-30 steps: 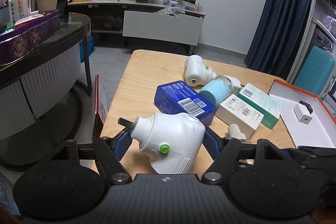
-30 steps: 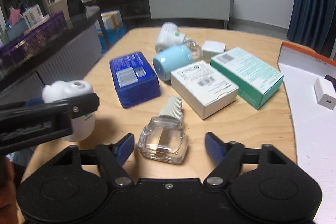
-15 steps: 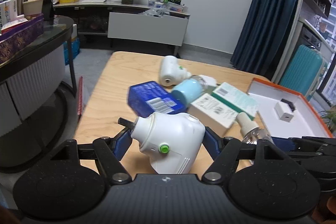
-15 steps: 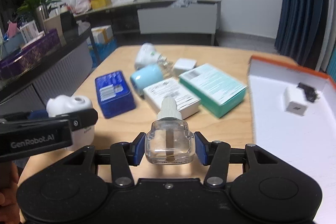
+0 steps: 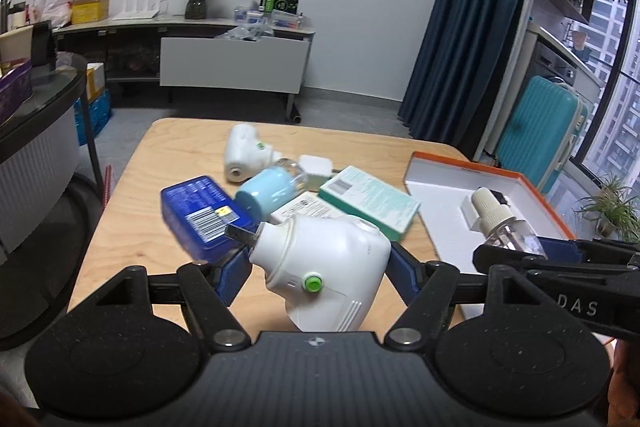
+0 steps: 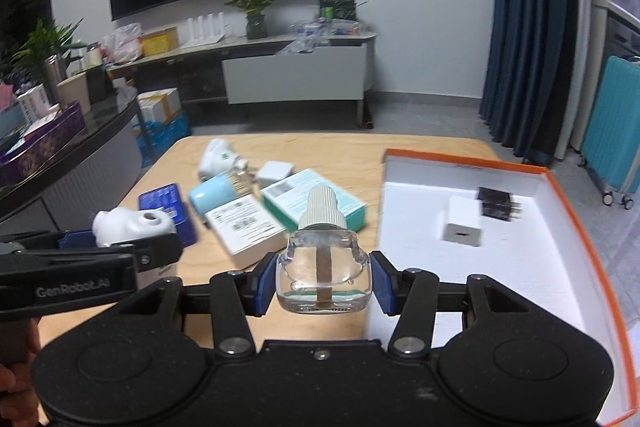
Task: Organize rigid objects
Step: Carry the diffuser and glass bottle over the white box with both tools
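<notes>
From the left wrist camera, the left tool [image 5: 318, 261] is held level above the near edge of the light wooden desk [image 5: 132, 195], pointing across it. Its blue-padded fingers [image 5: 236, 269] are clamped on a white plastic plug-in vaporiser with a green button [image 5: 324, 269], which sits tilted, its metal prong aimed up and to the left. Ahead of the tool and slightly left lies a dark blue flat box with a barcode label [image 5: 200, 213]; beyond it are a pale blue cylinder [image 5: 266, 193], a second white vaporiser [image 5: 244, 157] on its side, a small white cube [image 5: 316, 165], a white carton [image 5: 304, 209] and a teal carton [image 5: 370, 203]. To the right, just beside this tool, the right tool [image 5: 536, 255] carries a clear glass refill bottle with a ribbed white cap [image 5: 502, 225] in front of the orange-rimmed white tray [image 5: 532, 193].

From the right wrist camera, the right tool [image 6: 322, 281] is also held level and raised off the desk [image 6: 340, 151]. Its fingers [image 6: 380, 285] are closed against both sides of the glass bottle [image 6: 322, 267], held upright with its cap pointing away and a wick visible inside. Right of the tool lies the tray [image 6: 576, 223], holding a white charger block [image 6: 462, 227] touching a black plug [image 6: 496, 205]. Left of the tool, the left tool [image 6: 120, 245] grips its vaporiser [image 6: 128, 225]. Ahead lie the cartons [image 6: 248, 227] and the blue box [image 6: 162, 203].
</notes>
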### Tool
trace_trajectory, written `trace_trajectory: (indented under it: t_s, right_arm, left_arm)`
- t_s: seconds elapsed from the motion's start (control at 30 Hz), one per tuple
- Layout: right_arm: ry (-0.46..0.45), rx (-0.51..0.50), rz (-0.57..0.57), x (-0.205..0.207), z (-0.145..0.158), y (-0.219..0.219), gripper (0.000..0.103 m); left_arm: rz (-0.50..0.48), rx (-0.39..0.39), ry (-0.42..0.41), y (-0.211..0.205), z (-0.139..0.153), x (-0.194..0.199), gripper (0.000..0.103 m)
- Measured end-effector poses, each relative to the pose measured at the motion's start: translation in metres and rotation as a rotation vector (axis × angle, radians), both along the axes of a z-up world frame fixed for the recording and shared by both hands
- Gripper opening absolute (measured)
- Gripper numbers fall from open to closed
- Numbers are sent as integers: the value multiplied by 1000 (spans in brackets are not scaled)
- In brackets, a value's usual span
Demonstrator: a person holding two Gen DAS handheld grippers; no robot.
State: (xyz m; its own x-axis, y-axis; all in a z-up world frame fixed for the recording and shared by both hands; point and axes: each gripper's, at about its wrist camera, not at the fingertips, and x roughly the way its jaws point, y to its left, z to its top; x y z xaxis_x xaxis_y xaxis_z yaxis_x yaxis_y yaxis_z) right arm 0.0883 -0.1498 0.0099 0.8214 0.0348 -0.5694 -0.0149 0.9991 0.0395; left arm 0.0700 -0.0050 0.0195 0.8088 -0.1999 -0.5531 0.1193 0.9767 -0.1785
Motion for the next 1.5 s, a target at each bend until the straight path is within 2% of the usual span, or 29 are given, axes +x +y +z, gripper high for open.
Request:
trace_trajectory:
  t_s: [0.47, 0.8, 1.5]
  right_arm:
    - [-33, 29, -56, -13, 8, -32, 59]
    - [-58, 36, -95, -21, 16, -53, 59]
    - [-75, 42, -165, -36, 23, -85, 59]
  left_arm:
    - [-20, 18, 2, -32, 15, 14, 73]
    - [-34, -1, 15, -52, 20, 20, 73]
    - [-120, -2, 21, -98, 25, 27, 73]
